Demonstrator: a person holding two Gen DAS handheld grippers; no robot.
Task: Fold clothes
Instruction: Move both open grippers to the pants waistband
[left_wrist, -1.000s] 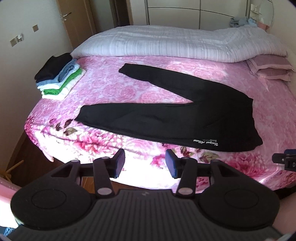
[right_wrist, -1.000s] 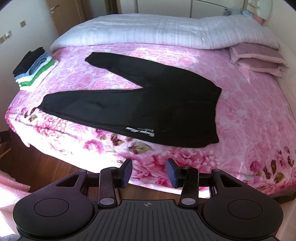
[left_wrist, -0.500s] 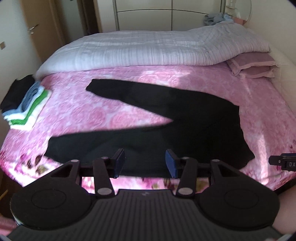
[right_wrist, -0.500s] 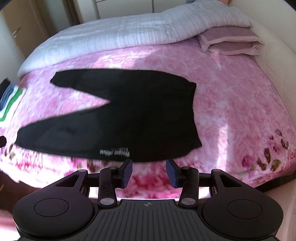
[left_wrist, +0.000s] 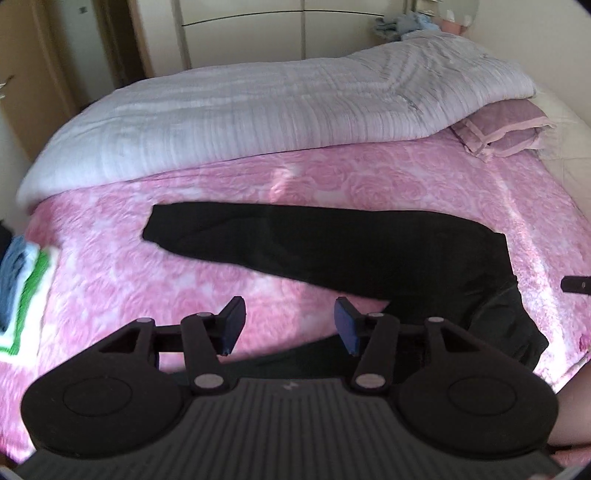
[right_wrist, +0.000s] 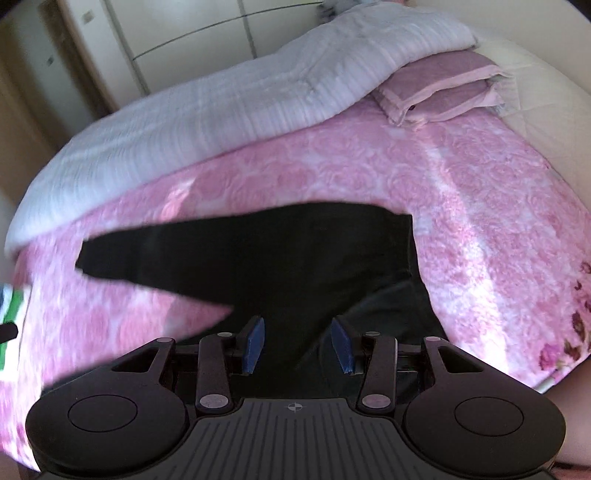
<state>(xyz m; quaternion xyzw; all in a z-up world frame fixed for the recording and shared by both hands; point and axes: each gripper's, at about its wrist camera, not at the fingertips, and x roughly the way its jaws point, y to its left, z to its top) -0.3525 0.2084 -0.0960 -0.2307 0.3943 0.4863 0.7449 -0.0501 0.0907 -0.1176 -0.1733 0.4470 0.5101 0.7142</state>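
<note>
Partly hidden trousers and clothes pile

The left gripper (left_wrist: 287, 325) is covering the black trousers' (left_wrist: 332, 251) near leg; the clothes pile (left_wrist: 22, 280) beyond it is blurring past the frame edge.

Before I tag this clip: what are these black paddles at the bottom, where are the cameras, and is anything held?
Each picture comes from a camera on a hand-held gripper, looking along its two fingers. The left gripper hangs over the pink bedspread, opening, nothing between its fingers. The right gripper is open above the black trousers, which lie flat and unfolded. Nothing is held. A stack of folded clothes sits at the left; a white quilt and a pillow lie behind.
</note>
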